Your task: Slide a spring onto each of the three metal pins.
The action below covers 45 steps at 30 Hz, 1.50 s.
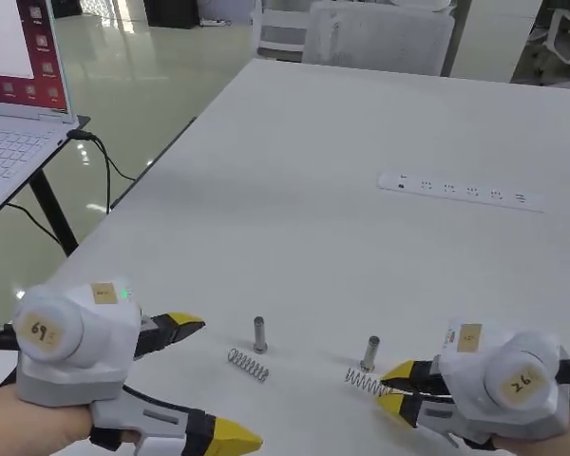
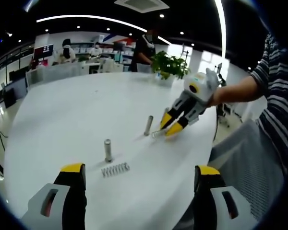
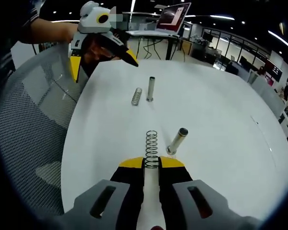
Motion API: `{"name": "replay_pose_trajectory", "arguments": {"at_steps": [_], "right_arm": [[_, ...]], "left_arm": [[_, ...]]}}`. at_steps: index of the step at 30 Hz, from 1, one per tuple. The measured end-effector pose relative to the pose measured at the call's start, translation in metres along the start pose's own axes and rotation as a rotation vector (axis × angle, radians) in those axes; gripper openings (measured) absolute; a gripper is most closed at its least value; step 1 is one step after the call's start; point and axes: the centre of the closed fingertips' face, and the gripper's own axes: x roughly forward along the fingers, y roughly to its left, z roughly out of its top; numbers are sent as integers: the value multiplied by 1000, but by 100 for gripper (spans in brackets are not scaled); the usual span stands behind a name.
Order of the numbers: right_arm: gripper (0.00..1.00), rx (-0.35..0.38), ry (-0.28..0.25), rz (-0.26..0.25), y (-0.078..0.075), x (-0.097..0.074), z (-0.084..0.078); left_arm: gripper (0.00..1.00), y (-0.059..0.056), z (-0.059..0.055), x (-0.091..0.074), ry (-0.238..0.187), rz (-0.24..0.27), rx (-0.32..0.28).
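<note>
Fingers, right [image 3: 130, 165]: yellow tips of the right gripper [image 3: 151, 164] are pinched narrow on the near end of the gripped spring [image 3: 152, 141], and the coil lies flat on the table [image 1: 361, 123].
Fingers, left [image 2: 72, 170]: the left gripper [image 2: 140, 170] is spread wide at the near table edge, nothing between the tips.
Writing: the round tag [image 1: 44, 332] on the left gripper's body reads 69. The matching sticker [image 1: 521, 382] on the right gripper looks like 26.
Gripped spring, far end: runs away from the tips and stops just beside the foot of the nearer pin [image 3: 176, 141].
Loose spring [image 1: 248, 364]: flat on the table just beside the other pin [image 1: 259, 334], ahead of the left gripper.
Pins: both stand on end, both bare.
Power strip [image 1: 461, 191]: white, flat, well beyond the pins, markings too small to read.
Laptop [image 1: 19, 85]: open off the table's left side, screen text unreadable.
</note>
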Motion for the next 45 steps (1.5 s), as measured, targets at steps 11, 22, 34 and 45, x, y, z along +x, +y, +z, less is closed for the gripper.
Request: {"name": "replay_pose_trajectory", "arguments": {"at_steps": [11, 22, 34, 45], "right_arm": [[8, -80, -9, 20, 8, -14, 6], [8, -187, -7, 62, 23, -21, 9], [8, -193, -45, 85, 32, -29, 21], [8, -185, -57, 103, 36, -32, 22]], "left_arm": [[84, -13, -2, 6, 27, -61, 6], [72, -46, 9, 35, 47, -183, 61], [56, -72, 21, 68, 41, -275, 109], [35, -80, 31, 84, 8, -313, 113]]}}
